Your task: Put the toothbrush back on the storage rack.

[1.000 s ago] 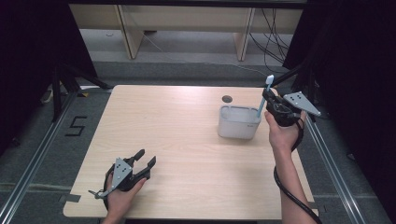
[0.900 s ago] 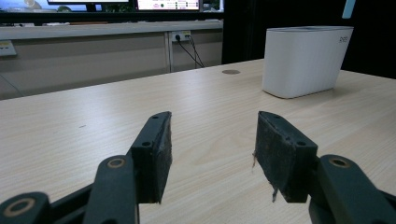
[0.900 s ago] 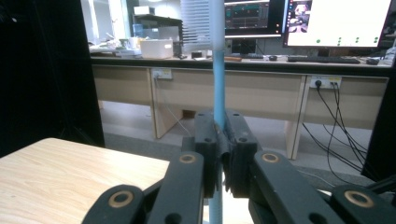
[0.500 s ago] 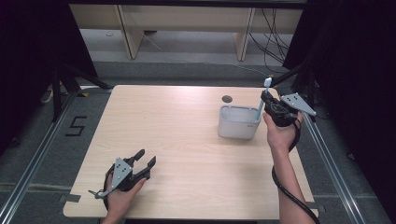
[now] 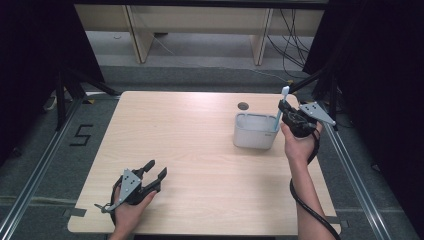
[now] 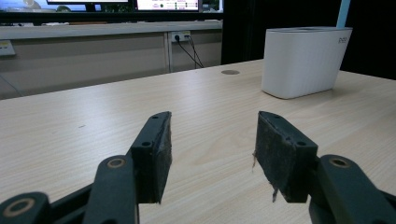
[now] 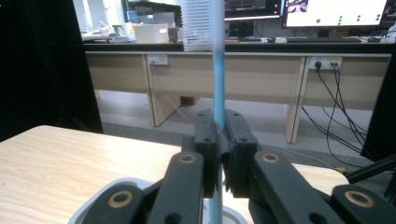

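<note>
Right gripper (image 5: 283, 111) sits at about 3 o'clock on the desk (image 5: 200, 135), over the right end of the white holder (image 5: 254, 131); its fingers (image 7: 205, 140) are clamped on the light-blue toothbrush (image 5: 280, 112) partway up the handle. The toothbrush stands near upright, white brush head at the top, lower end down inside the holder at its right end; whether the tip touches the bottom cannot be told. In the right gripper view the handle runs straight up between the two pads and the holder's rim (image 7: 98, 205) curves just below them. The holder is a white oval tub sitting at about 2 o'clock on the desk, with a round cable hole (image 5: 243, 106) in the desk just behind it toward 12 o'clock. Left gripper (image 5: 154, 176) rests at about 7 o'clock near the front edge, held in the person's left hand (image 5: 127, 212), well apart from the holder. Its fingers (image 6: 152, 154) stand apart with nothing between them, just bare desk; they point toward the holder, which sits at upper right of the left gripper view, blue handle sticking out of its top.
</note>
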Demonstrator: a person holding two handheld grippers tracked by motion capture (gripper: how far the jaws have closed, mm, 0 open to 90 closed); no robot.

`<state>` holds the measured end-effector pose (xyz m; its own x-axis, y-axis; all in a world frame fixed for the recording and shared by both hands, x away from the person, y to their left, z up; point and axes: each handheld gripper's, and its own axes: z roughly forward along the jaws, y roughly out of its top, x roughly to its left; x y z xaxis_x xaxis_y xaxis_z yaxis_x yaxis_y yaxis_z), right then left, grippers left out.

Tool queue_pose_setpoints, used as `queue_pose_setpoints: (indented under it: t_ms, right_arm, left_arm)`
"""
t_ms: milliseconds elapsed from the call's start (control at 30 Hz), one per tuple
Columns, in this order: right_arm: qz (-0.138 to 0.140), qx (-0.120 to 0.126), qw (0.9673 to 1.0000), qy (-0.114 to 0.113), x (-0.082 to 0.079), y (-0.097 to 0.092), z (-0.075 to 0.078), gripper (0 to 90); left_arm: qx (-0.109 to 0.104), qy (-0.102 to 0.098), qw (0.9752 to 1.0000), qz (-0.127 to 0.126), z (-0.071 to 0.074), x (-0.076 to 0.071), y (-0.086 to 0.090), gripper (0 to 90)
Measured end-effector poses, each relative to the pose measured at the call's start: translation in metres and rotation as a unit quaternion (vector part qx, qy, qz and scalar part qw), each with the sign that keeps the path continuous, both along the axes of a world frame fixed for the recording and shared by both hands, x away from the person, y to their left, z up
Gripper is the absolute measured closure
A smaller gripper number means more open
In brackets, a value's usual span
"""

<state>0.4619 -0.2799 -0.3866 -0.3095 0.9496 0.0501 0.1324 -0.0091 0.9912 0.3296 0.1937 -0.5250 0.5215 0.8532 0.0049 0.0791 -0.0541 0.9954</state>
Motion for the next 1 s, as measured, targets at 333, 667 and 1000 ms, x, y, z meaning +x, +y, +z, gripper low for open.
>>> queue_pose_setpoints:
  t_ms: [333,667,1000]
  right_arm:
    - [-0.004,-0.001,1.0,0.005,0.001,0.001,-0.005,85.6]
    - [-0.003,-0.003,0.9998,0.019,0.003,-0.001,-0.017,85.6]
    - [-0.005,0.004,0.9999,0.015,0.003,0.0,-0.02,85.6]
  left_arm:
    - [0.002,0.002,1.0,0.002,0.0,0.0,-0.001,45.5]
    - [0.004,0.001,1.0,0.0,0.0,0.0,-0.001,45.2]
    - [0.005,-0.017,0.9998,-0.011,-0.001,0.002,-0.003,45.0]
